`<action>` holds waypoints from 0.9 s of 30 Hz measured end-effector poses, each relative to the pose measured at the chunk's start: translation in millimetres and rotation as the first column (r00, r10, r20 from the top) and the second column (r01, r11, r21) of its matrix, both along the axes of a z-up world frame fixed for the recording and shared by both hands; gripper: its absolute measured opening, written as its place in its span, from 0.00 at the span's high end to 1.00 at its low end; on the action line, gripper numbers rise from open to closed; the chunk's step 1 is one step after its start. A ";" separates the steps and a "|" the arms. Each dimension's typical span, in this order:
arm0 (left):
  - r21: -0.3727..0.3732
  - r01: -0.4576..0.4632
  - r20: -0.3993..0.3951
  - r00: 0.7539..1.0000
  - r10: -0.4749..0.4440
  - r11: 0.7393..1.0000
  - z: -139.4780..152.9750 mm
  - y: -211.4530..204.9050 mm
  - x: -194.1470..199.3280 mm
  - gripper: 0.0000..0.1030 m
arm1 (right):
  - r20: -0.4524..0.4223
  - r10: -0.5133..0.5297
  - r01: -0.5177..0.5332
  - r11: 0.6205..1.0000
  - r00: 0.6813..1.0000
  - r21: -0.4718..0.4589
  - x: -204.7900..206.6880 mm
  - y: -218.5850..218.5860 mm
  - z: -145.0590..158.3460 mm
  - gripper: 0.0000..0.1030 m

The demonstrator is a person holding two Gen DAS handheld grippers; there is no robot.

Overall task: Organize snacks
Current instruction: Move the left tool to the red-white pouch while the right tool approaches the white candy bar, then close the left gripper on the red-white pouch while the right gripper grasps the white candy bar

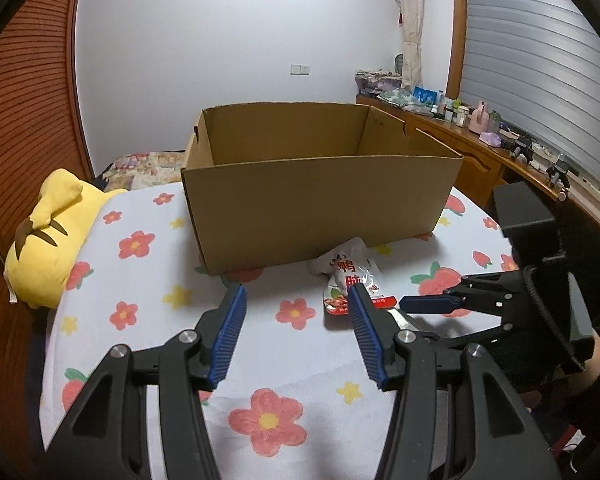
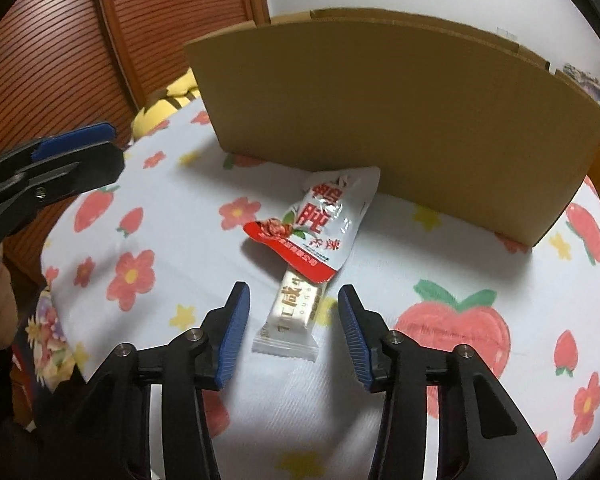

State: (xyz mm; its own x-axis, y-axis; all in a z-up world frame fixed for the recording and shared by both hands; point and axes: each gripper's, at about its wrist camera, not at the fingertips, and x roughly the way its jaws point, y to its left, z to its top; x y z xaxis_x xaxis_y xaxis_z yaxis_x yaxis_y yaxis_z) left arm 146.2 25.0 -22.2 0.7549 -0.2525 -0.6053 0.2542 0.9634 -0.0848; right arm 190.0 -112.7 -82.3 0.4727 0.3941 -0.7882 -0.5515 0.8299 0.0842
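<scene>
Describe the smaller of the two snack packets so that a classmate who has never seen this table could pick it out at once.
Start at the big open cardboard box on the flowered tablecloth. In front of it lies a white pouch with a red bottom edge. The slim white bar packet pokes out from under that pouch, between the right gripper fingers; it is narrow, pale and has no red.

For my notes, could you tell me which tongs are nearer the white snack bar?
Right. The right tongs straddle the white snack bar; the left tongs hover beside it.
</scene>
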 end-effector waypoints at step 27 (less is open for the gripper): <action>-0.015 0.062 -0.134 0.989 -0.064 0.998 -37.4 -50.9 60.8 0.45 | 0.082 -0.047 0.048 0.999 0.995 -0.013 -27.6 -58.3 20.2 0.81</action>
State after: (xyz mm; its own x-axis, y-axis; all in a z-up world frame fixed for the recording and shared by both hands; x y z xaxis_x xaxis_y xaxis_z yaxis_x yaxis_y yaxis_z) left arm 207.0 -25.9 -59.7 0.6496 -0.3037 -0.6970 0.3001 0.9447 -0.1321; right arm 162.3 -171.0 -62.2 0.5539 0.3580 -0.7517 -0.5160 0.8562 0.0275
